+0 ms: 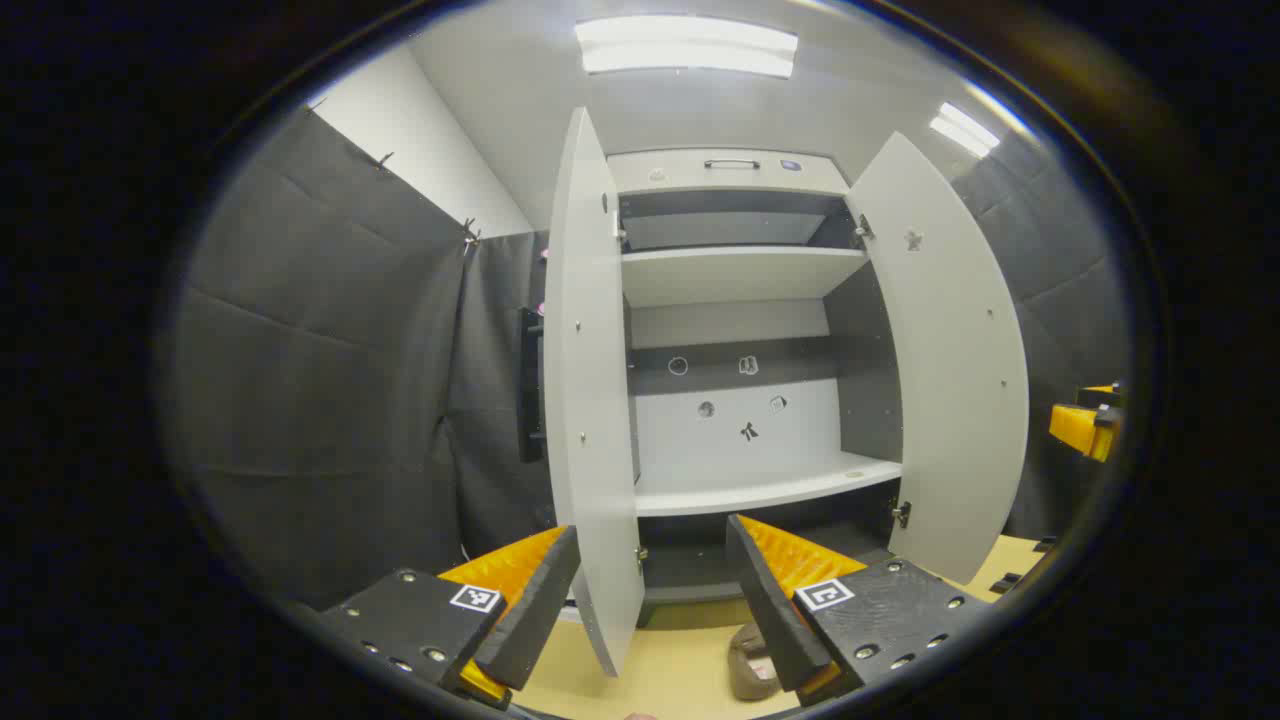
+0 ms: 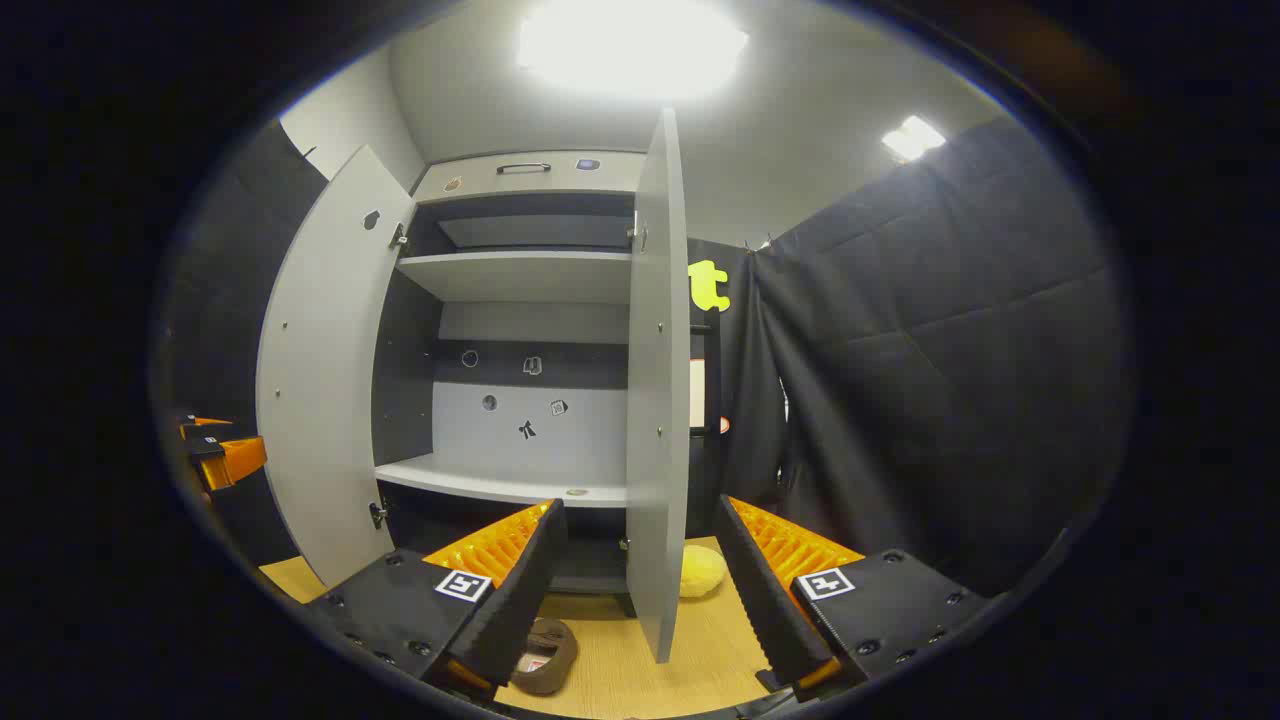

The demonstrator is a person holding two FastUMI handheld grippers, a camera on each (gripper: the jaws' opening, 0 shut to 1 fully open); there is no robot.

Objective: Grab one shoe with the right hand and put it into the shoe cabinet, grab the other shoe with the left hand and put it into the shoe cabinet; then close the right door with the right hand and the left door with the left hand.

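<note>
Left tongs [image 1: 652, 590] and right tongs [image 2: 640, 580]: nearest the cameras, each spread wide and holding nothing, each straddling the edge of an open door.

Cabinet [image 1: 735, 275]: largest item; pale, upright, standing on the wooden floor [image 2: 620, 660]. Both doors swung fully out. Shelves bare; small stickers on the back panel; a handle on top.

Left door [image 1: 590, 400]: edge-on between the left tongs' fingers, not touched as far as the view tells.

Right door [image 2: 655, 400]: edge-on between the right tongs' fingers, likewise apart from them.

Brown shoe [image 2: 545, 655]: on the floor in front of the cabinet, just beside the right tongs' near finger; its toe also shows in the left gripper view [image 1: 752, 665].

Yellow item [image 2: 700, 570]: soft, rounded, on the floor at the foot of the right door; whether it is the second shoe cannot be told.

Step in hand: judged the opening one, no shoe yet shelved.

Next move: right tongs should drop low to the brown shoe, pinch its rim, then lift clear of the door edge toward the lower shelf.
</note>
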